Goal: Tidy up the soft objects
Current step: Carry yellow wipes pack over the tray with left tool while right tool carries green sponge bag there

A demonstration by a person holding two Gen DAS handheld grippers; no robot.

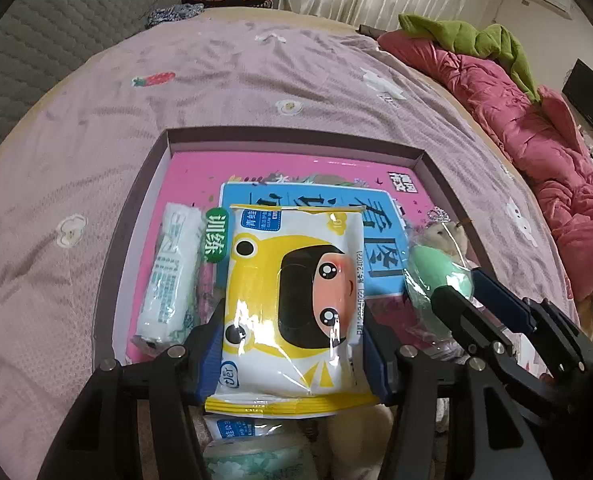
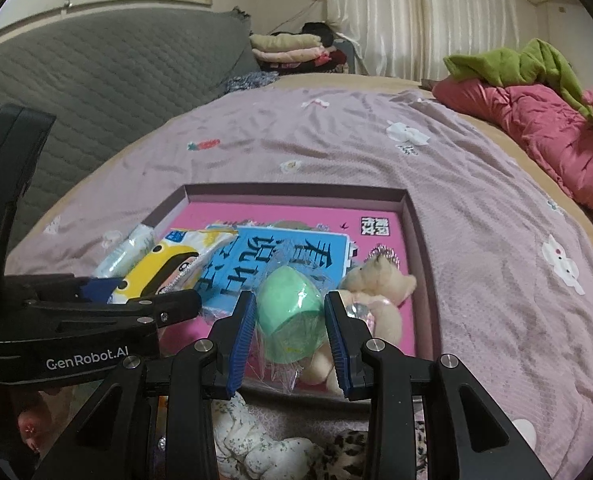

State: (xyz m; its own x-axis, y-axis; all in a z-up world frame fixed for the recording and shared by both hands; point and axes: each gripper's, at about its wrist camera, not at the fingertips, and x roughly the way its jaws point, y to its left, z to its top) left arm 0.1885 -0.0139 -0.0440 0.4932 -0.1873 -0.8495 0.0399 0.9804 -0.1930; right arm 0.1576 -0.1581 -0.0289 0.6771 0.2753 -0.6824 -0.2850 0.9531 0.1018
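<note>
Centrally on the bed (image 1: 256,80) lies a shallow tray (image 1: 288,136) with a pink book (image 1: 296,164) and a blue book (image 1: 376,232) in it. Left tongs (image 1: 292,344) pinch a yellow wipes pack (image 1: 296,292) by its sides above the tray's near edge. Right tongs (image 2: 290,328) clasp a wrapped green ball (image 2: 290,320) beside a plush bear (image 2: 380,280) near the tray's right edge. A white roll (image 1: 172,272) lies along the left edge.
</note>
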